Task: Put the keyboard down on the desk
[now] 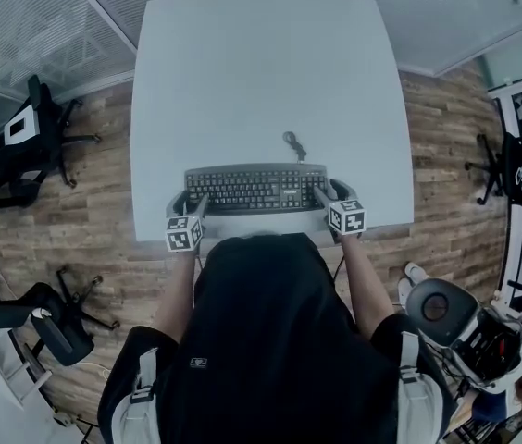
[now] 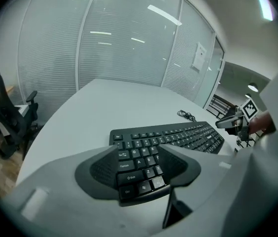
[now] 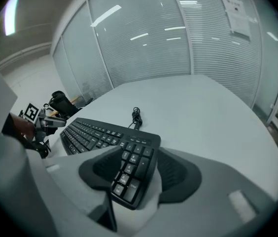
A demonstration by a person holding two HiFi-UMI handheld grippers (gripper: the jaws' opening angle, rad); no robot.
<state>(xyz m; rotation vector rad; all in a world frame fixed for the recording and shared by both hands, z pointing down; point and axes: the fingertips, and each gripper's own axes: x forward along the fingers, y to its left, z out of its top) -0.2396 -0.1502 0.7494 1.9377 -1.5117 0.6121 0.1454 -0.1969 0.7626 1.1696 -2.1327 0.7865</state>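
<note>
A black keyboard (image 1: 256,189) lies across the near part of the white desk (image 1: 261,72), close to its front edge. Its coiled cable (image 1: 293,143) trails onto the desk behind it. My left gripper (image 1: 193,202) grips the keyboard's left end; in the left gripper view the keyboard (image 2: 178,135) sits between the pads of that gripper (image 2: 141,164), which press on its front and back edges. My right gripper (image 1: 328,192) holds the right end the same way, the number-pad end of the keyboard (image 3: 94,132) clamped in that gripper (image 3: 131,169). Whether the keyboard rests on the desk I cannot tell.
Black office chairs stand on the wooden floor at the left (image 1: 30,137), lower left (image 1: 57,326) and right (image 1: 520,169). Glass partition walls with blinds (image 2: 119,43) run behind the desk. The person's dark torso (image 1: 261,340) hides the desk's front edge.
</note>
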